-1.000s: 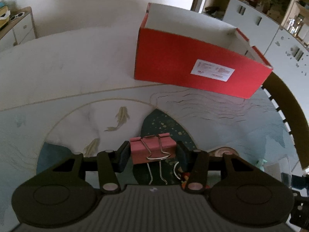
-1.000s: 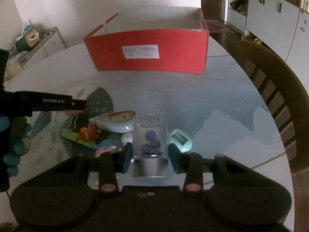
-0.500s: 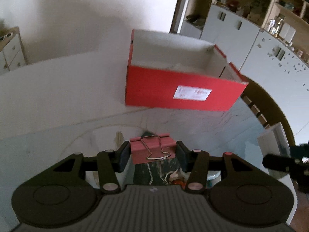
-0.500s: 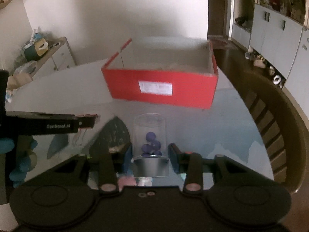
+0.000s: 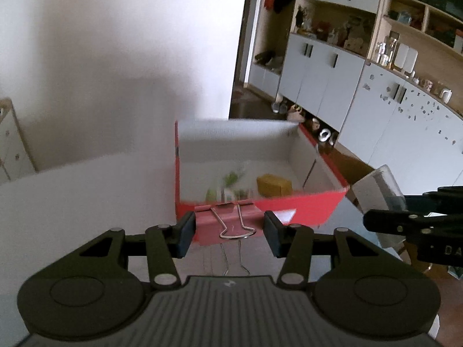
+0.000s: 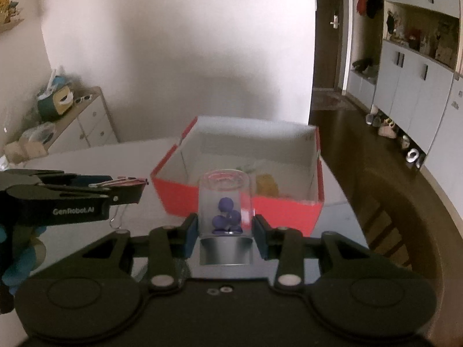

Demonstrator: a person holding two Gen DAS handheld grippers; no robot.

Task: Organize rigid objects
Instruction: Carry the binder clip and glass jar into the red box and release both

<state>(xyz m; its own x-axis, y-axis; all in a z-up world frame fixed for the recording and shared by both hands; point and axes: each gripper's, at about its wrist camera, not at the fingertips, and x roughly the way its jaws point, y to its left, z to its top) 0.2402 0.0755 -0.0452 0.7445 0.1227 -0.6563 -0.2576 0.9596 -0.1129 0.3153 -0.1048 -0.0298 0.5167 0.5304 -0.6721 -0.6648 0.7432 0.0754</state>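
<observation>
A pink binder clip (image 5: 228, 225), clamped across its width in the left gripper (image 5: 228, 231), hangs in the air just short of the red box (image 5: 303, 205), its long axis running side to side and its wire handles trailing back toward the camera. Alongside, the right gripper (image 6: 225, 232) is closed on a clear jar (image 6: 224, 202) of purple beads (image 6: 225, 214), held upright, mouth up, likely to keep the beads in. Both appear bound for the open box on the table (image 6: 86, 162), where a yellow block (image 5: 273, 185) and green items (image 5: 230, 180) already sit.

Fingers (image 5: 185, 232) clamp pink binder clip (image 5: 228, 227)
</observation>
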